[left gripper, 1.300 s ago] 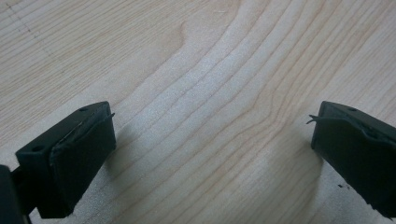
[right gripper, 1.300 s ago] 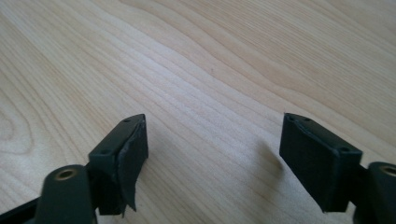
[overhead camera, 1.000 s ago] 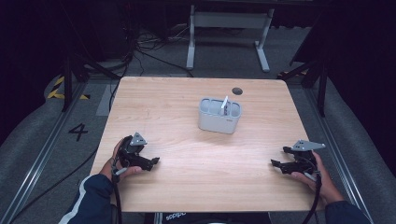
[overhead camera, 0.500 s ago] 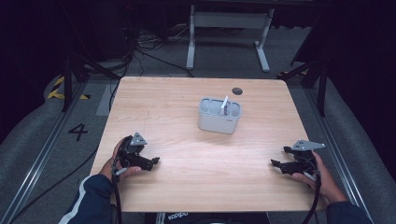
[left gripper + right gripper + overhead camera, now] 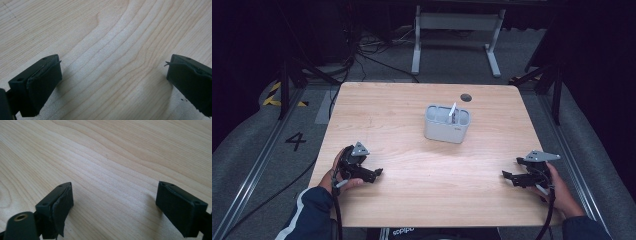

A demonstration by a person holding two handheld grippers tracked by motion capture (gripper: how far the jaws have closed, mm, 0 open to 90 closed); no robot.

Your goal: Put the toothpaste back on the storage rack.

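the grey two-compartment caddy (image 5: 447, 124) is standing on the wooden bench (image 5: 402, 110), back of the middle and toward the far edge, with a thin white stick-like item (image 5: 452, 111) leaning upright out of it near the wall between its compartments — what the item is, the high view is too small to tell. a dark round spot (image 5: 466, 97) is sitting on the bench just behind the caddy, to its right.

both tools are lying low near the front edge, well apart from the caddy. the left tool (image 5: 373, 172) is sitting forward and left of the caddy, its jaws pointing rightward along the bench; the right tool (image 5: 507, 175) is sitting forward and right of it, jaws pointing leftward. so the caddy is lying ahead of and between them, diagonally inward from each, and its long side is running across the bench. by my judgement the right one is slightly nearer.

in the left gripper view the left tool (image 5: 112, 75) is spread wide with bare wood grain between its pads. in the right gripper view the right tool (image 5: 117, 202) is spread too — its jaws have just been opening, nothing between them.
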